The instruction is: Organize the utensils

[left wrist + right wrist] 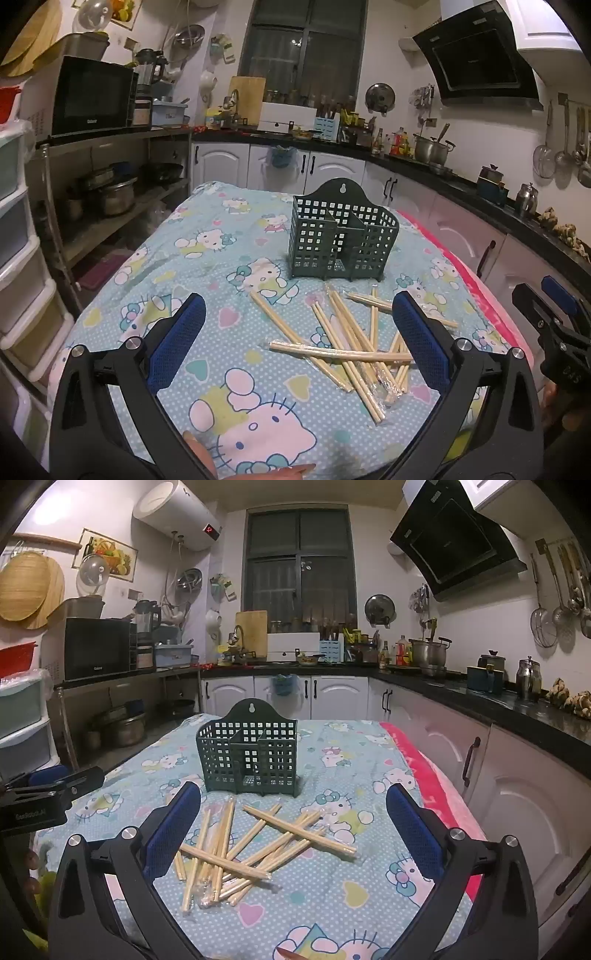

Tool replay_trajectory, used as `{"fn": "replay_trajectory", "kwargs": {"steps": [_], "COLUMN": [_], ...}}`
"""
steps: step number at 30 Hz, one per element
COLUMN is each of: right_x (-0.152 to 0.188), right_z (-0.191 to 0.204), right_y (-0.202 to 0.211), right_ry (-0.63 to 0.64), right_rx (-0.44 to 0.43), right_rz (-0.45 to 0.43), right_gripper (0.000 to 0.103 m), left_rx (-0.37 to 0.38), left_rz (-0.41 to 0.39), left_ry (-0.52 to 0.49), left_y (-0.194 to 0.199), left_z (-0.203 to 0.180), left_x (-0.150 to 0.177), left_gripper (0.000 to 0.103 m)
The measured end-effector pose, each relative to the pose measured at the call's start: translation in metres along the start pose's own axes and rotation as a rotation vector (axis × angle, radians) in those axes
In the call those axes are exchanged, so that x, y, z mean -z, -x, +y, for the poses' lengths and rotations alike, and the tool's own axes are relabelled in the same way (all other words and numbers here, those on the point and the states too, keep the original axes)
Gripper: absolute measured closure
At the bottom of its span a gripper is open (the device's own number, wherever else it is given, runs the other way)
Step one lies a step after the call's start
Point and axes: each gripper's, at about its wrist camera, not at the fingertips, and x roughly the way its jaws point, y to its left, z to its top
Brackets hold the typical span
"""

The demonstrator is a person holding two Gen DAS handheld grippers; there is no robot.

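Observation:
Several loose wooden chopsticks (351,343) (251,845) lie crisscrossed on the cartoon-print tablecloth (207,258) (354,886), some in clear wrappers. Behind them stands a dark green perforated utensil holder (341,236) (249,755) with divided compartments, nothing visible inside. My left gripper (299,306) hovers open over the near side of the pile, nothing between its blue pads. My right gripper (293,797) is open too, above the pile's near edge, and it also shows at the right edge of the left wrist view, right gripper (554,314).
A pink cloth edge (424,775) runs along the table's right side. White cabinets (517,794) and a black counter with pots stand close on the right. Metal shelves with pots and plastic drawers (18,258) line the left. A fingertip (199,454) shows at the bottom.

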Motion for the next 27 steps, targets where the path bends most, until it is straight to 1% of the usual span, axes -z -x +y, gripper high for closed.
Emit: {"fn": "replay_trajectory", "kwargs": {"steps": [19, 20, 23, 27], "right_x": [-0.0002, -0.0003, -0.0006, -0.001], "right_z": [0.0017, 0.0017, 0.0019, 0.0022], "right_y": [0.0011, 0.0011, 0.0013, 0.0016], "right_ry": [0.011, 0.011, 0.011, 0.011], "right_rx": [0.003, 0.003, 0.003, 0.002], "right_rz": [-0.007, -0.008, -0.008, -0.009], "right_gripper": [0.005, 0.005, 0.005, 0.005], "left_rx": [0.001, 0.0, 0.003, 0.006], "left_rz": [-0.002, -0.001, -0.002, -0.003], "left_ry": [-0.002, -0.001, -0.001, 0.0], "left_y": [0.0002, -0.0008, -0.001, 0.0005], "left_z": [-0.0006, -0.007, -0.0076, -0.0036], "left_x": [0.0, -0.0015, -0.0018, -0.0051], "left_gripper": [0.009, 0.009, 0.009, 0.009]}}
